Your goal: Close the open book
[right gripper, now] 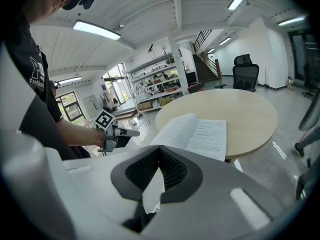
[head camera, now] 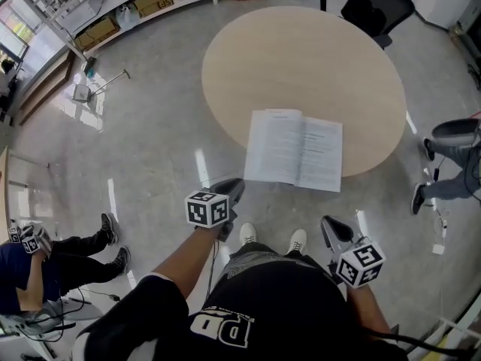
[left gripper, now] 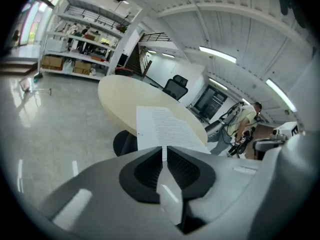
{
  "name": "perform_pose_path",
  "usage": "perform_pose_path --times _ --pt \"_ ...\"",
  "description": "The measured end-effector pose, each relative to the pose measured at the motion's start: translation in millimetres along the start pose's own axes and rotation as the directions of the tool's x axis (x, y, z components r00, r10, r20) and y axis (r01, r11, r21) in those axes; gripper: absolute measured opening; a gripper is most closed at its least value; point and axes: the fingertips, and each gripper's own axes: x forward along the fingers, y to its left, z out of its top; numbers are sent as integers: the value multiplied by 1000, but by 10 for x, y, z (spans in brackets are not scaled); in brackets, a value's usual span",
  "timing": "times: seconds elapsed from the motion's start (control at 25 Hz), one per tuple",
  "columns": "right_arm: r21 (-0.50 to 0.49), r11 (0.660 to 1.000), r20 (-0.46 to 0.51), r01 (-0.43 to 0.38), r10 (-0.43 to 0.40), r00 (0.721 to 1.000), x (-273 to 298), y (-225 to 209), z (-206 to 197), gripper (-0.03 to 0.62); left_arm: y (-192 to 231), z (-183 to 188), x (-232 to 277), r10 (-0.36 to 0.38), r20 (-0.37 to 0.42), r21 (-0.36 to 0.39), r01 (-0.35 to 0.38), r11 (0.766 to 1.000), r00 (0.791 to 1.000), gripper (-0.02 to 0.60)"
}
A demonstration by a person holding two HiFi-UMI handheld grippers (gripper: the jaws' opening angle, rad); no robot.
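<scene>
On the near edge of the one round table (head camera: 301, 59) lay one open book (head camera: 294, 150), a bit over the rim. I held two claws short of it: left claw (head camera: 229, 189) open a crack, right claw (head camera: 331, 228) closed, both empty. One black chair (head camera: 374, 4) stood behind.
</scene>
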Motion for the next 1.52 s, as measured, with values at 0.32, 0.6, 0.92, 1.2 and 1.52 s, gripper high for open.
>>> perform_pose_path --times 0.32,0.6,0.92,1.2,1.52 --pt "-13 998 -13 55 -55 998 -20 113 -23 8 515 -180 373 -66 5 -163 66 984 998 119" --pt "0 996 -18 91 -91 996 -75 91 -56 8 609 -279 585 -207 102 -535 229 813 973 158" --pt "-12 996 -19 84 -84 996 -53 83 5 8 678 -446 641 -208 178 -704 272 656 962 119" --pt "-25 998 -11 59 -59 998 8 14 26 8 529 -311 503 -258 257 -691 364 625 931 15" --pt "-45 999 9 22 -21 1000 8 18 119 8 171 97 241 -315 300 -548 433 716 901 9"
